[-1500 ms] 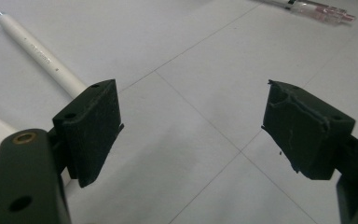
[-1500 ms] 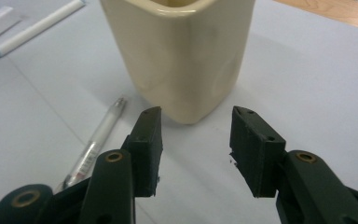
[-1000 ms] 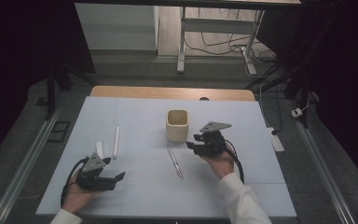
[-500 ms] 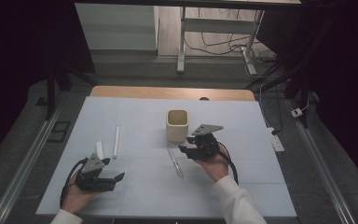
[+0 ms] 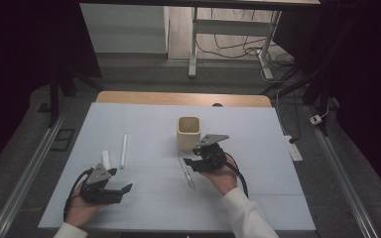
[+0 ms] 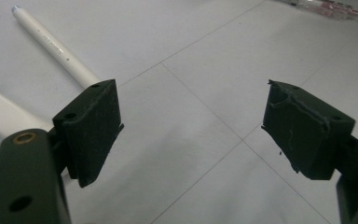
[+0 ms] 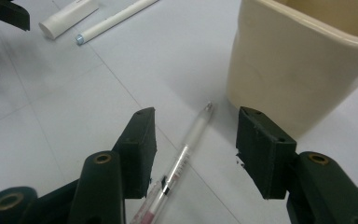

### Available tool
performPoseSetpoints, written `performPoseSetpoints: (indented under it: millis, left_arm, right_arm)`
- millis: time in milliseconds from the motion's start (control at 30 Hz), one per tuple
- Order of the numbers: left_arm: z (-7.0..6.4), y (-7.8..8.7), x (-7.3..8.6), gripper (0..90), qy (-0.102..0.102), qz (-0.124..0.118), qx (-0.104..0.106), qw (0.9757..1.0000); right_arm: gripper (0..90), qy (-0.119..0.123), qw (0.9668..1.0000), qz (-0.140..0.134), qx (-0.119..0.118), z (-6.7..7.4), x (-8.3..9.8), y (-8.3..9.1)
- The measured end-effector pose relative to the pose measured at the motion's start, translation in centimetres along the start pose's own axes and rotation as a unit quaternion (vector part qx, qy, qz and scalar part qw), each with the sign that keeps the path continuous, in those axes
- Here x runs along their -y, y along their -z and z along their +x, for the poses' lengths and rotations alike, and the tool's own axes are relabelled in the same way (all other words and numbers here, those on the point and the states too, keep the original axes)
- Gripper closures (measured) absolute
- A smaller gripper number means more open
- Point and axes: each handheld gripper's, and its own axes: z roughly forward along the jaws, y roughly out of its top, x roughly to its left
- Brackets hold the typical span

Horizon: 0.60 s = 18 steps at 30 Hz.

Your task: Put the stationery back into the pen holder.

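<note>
White stick (image 5: 124, 149) and short tube (image 5: 106, 159) side by side on table (image 5: 144, 119).

Both grippers, left gripper (image 5: 124, 189) and right gripper (image 5: 188, 162), apparently gape.

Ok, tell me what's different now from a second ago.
The right tongs have slid left and toward the person, away from beside the cream cup, and now sit over the clear pen, their jaws having just been opening; the pen lies between them, not gripped. The left tongs stayed put, open. The pen, the cup, the long white stick and the short white tube lie as before.
</note>
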Motion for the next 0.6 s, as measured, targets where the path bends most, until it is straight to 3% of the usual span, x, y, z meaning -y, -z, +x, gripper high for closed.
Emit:
performPoseSetpoints:
  millis: [600]
  left_arm:
    - [-0.1, 0.0, 0.0, 18.7, -0.003, 0.000, 0.002, 1.0000]
  right_arm:
    - [45.7, 0.017, 0.9995, 0.026, -0.011, 1.6, -0.5, -1.9]
